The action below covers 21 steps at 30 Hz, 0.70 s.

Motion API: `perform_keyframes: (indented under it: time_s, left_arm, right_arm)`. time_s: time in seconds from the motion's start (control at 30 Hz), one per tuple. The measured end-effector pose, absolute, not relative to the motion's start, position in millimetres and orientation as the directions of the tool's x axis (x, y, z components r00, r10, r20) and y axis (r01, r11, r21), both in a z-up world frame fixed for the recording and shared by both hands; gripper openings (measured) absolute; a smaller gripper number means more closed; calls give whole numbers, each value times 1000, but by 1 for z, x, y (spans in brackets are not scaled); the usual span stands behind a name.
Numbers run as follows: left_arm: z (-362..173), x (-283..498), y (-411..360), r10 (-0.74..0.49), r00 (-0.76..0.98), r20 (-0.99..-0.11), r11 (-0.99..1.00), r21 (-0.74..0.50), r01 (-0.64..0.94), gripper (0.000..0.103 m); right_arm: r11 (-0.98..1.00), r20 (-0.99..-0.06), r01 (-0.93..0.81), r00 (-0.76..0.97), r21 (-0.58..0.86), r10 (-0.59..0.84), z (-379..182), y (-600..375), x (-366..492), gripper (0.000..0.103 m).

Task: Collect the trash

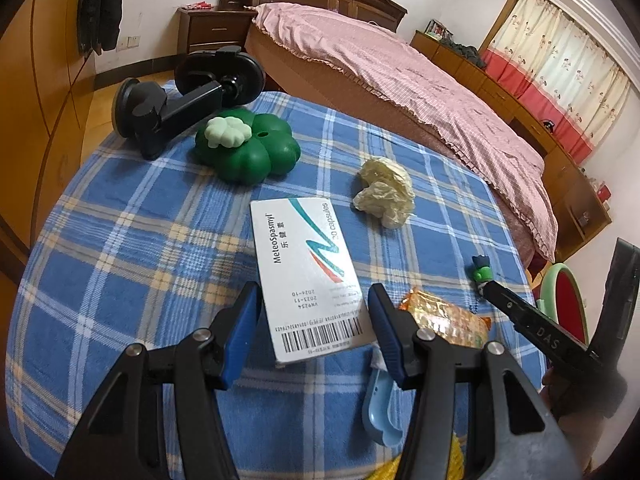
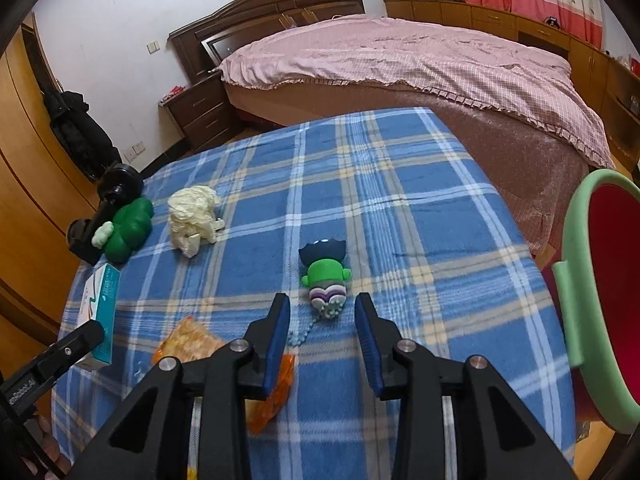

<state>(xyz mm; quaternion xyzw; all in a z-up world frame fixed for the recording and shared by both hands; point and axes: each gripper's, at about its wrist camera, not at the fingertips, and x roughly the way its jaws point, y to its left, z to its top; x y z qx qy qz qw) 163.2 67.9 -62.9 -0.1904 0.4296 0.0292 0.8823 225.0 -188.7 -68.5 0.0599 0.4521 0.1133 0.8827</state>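
Note:
A white medicine box (image 1: 308,272) lies on the blue plaid table (image 1: 120,240). My left gripper (image 1: 313,300) is open, its fingers on either side of the box's near end. A crumpled cream paper (image 1: 384,192) lies beyond the box. An orange snack wrapper (image 1: 444,318) lies to the right. In the right wrist view my right gripper (image 2: 322,312) is open and empty, just behind a small green figure toy (image 2: 326,276). The wrapper (image 2: 188,340) sits at its left, the crumpled paper (image 2: 192,220) farther left, and the box (image 2: 100,300) at the table's left edge.
A green clover-shaped toy (image 1: 248,148) and a black phone mount (image 1: 176,96) sit at the far left of the table. A light blue case (image 1: 380,412) lies near me. A green-rimmed red bin (image 2: 604,292) stands right of the table. A bed (image 2: 400,64) lies behind.

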Motion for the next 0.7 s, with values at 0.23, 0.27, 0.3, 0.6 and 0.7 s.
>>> perform_keyframes:
  time_s: [0.23, 0.27, 0.3, 0.6, 0.7]
  left_arm:
    - [-68, 166, 73, -109, 626, -772, 921, -315, -228, 56]
    - [-68, 166, 74, -110, 625, -773, 920, -317, -230, 56]
    - [-68, 166, 74, -110, 624, -773, 920, -317, -231, 56]
    - [-64, 163, 72, -113, 631, -768, 923, -316, -220, 56]
    - [-60, 160, 69, -116, 637, -762, 923, -319, -214, 56]
  right_arm:
    - [971, -790, -147, 565, 187, 237, -77, -181, 231, 37]
    - [972, -789, -146, 567, 186, 236, -78, -181, 231, 35]
    - [973, -790, -142, 567, 184, 232, -78, -181, 232, 31]
    - [964, -783, -131, 563, 232, 265, -76, -192, 229, 23]
    - [959, -771, -132, 572, 250, 279, -70, -196, 222, 23]
